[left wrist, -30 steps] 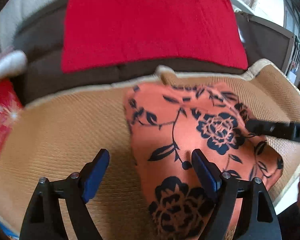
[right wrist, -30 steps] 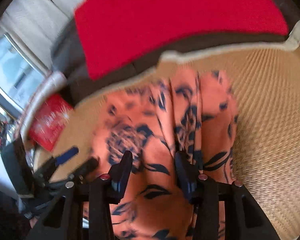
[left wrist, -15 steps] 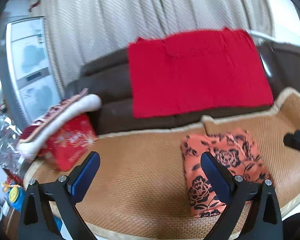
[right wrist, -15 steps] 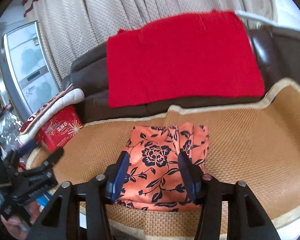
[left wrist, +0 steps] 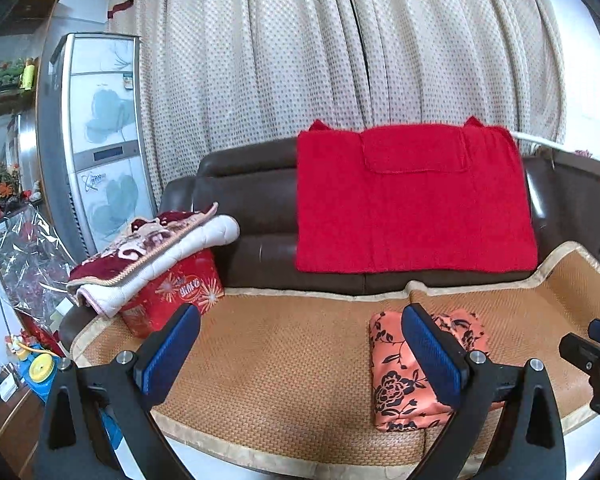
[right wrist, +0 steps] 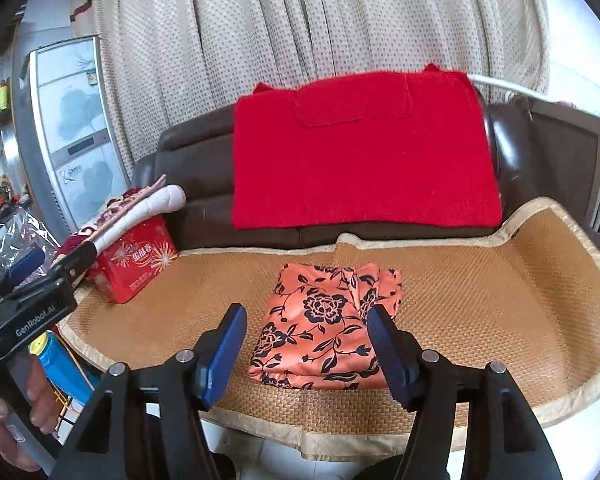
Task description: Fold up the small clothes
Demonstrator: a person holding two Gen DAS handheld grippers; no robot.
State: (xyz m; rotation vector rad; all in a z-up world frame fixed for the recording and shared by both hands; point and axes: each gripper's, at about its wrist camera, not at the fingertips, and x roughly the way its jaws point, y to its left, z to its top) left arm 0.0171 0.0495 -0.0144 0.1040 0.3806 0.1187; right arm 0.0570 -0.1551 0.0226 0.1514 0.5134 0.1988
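An orange garment with a black flower print (right wrist: 328, 328) lies folded into a compact rectangle on the woven mat (right wrist: 480, 300) of the sofa seat; it also shows in the left wrist view (left wrist: 396, 380). My right gripper (right wrist: 306, 354) is open and empty, held back from the sofa in front of the garment. My left gripper (left wrist: 300, 354) is open and empty, held back to the garment's left, its right finger (left wrist: 432, 360) overlapping the garment in view.
A red knit cloth (left wrist: 412, 200) hangs over the brown sofa back. A red box (left wrist: 172, 296) with a folded quilt (left wrist: 152, 248) on it sits at the seat's left end. Curtains hang behind; a cabinet (left wrist: 96, 136) stands at the left.
Both grippers have pulled back and up from the garment, which was close under them a second ago. The right gripper has opened wider. The garment lies folded, untouched.
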